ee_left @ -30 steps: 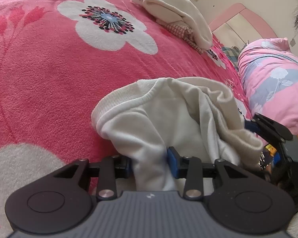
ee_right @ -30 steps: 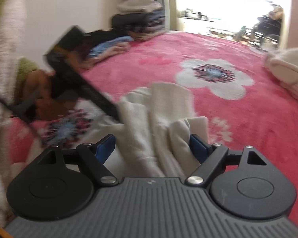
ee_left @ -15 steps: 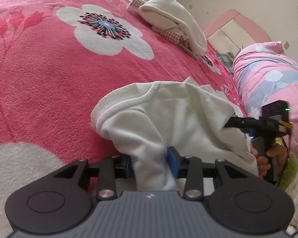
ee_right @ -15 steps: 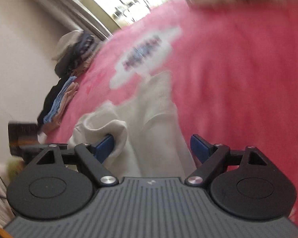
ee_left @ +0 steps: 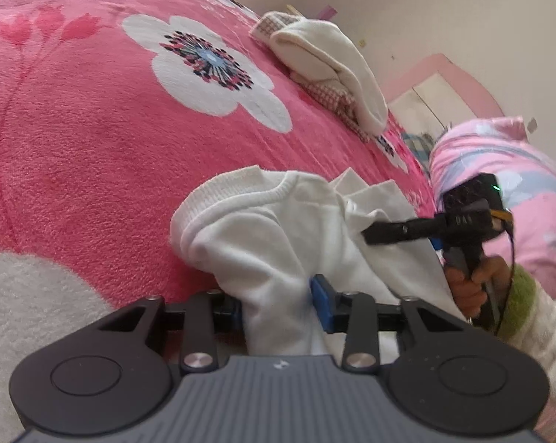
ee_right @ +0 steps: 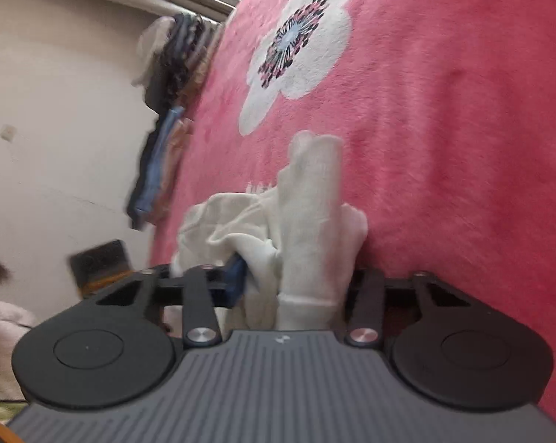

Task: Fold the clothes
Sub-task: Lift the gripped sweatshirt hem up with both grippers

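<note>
Pink fleece bedding [ee_left: 93, 155] with big white flowers fills both views. Between the left gripper [ee_left: 278, 304]'s blue pads a bunched fold of the white garment [ee_left: 278, 229] is pinched, its jaws closing a little tighter. The right gripper [ee_right: 296, 284] has its jaws closing on another wad of the same cloth [ee_right: 307, 221], which sits between them. Held at two points, probably so the piece can be lifted and spread. It rests on the bedding just ahead of both tools; a cream pile [ee_left: 326, 59] lies well beyond.
</note>
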A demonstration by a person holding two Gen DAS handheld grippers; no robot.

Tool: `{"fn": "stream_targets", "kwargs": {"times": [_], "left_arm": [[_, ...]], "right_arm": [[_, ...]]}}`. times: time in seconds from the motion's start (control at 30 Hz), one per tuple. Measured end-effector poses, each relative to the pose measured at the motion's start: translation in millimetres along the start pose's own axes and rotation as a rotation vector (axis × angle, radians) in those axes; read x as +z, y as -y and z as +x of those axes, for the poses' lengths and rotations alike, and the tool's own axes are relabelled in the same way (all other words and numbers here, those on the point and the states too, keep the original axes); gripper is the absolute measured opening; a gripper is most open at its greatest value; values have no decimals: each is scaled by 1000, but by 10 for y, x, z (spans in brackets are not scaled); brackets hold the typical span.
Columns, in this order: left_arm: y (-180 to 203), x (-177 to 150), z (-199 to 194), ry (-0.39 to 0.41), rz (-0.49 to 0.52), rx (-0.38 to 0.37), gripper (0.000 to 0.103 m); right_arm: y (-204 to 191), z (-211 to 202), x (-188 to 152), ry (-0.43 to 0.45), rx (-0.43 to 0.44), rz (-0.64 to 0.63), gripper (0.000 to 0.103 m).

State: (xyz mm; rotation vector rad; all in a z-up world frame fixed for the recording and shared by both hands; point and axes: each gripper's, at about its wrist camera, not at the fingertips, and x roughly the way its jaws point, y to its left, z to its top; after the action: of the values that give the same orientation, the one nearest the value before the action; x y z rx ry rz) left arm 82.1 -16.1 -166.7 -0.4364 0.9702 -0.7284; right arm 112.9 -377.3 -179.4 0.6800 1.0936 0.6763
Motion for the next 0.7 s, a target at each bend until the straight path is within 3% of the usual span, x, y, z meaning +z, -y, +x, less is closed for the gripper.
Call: {"fn": "stream_targets", "kwargs": {"times": [0.07, 0.37, 0.53, 0.7], "left_arm": [[54, -19, -43, 28, 0, 12, 25], [517, -67, -539, 174, 71, -17, 20], [787, -125, -1013, 300, 84, -50, 19], [987, -79, -1634, 464, 98, -60, 18]], "right_arm": [[-239, -70, -51, 36, -67, -72, 26], [-1397, -607, -724, 277, -286, -331, 22], [-1775, -946, -993, 399, -307, -373, 22], [-2295, -1104, -1116, 505, -260, -465, 22]]}}
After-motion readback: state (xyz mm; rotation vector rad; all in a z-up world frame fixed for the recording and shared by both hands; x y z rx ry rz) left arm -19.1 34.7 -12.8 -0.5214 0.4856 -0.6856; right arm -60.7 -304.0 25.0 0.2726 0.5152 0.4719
